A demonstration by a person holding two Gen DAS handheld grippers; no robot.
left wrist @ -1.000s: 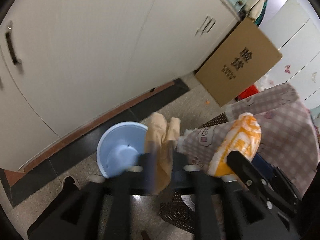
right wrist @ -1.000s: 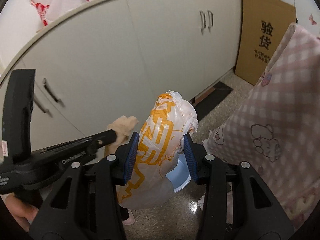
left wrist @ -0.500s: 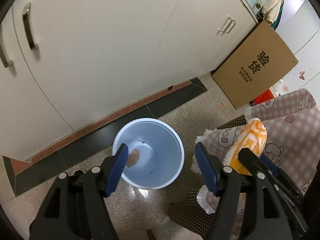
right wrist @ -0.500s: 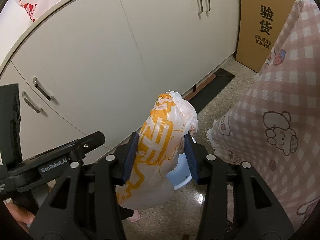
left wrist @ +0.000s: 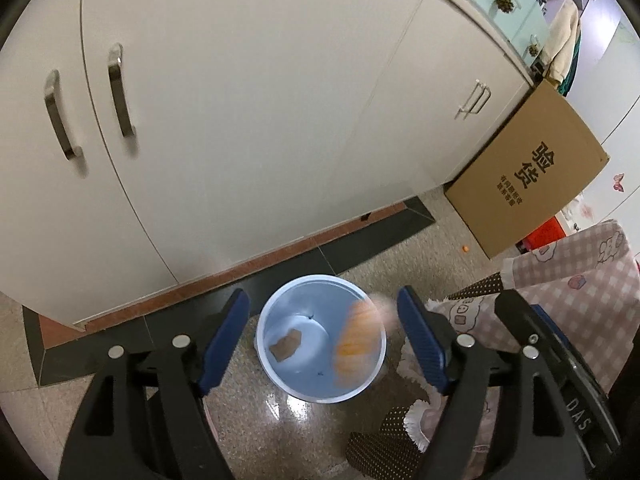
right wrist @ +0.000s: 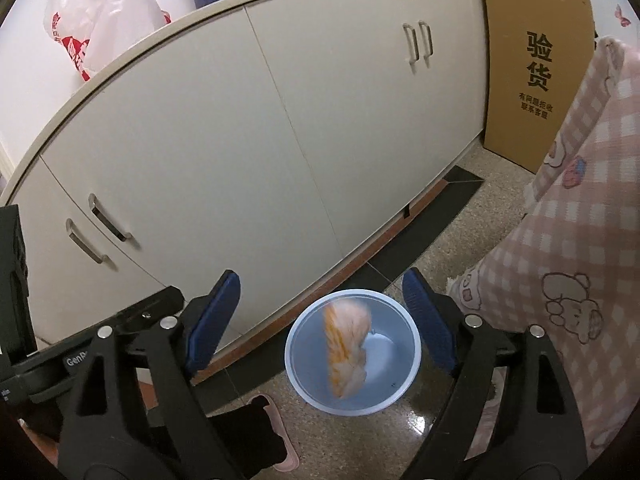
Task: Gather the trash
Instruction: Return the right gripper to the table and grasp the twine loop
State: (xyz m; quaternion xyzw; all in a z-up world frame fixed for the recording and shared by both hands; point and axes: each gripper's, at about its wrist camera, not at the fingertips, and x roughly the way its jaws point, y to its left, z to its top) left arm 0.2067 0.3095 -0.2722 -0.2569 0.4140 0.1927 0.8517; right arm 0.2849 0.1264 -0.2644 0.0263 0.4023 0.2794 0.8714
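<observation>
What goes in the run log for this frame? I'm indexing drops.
left gripper: opening, empty | right gripper: opening, empty | orange-and-white bag: blurred, over blue bin | brown scrap: on bin bottom

Smooth pale-blue plastic bin (left wrist: 320, 392) sits on glossy speckled stone floor (left wrist: 256, 420); matt cream cabinet doors (left wrist: 248, 112) with brushed metal handles (left wrist: 118, 90), plain brown cardboard (left wrist: 532, 172) at right.

Cardboard box (right wrist: 536, 64): printed "验货" in large black characters, smaller lines beneath too small to read. Left gripper (left wrist: 322, 338) body, seen from right wrist: marked "GenR…", cut off. Right gripper body: lettered "DAS".
</observation>
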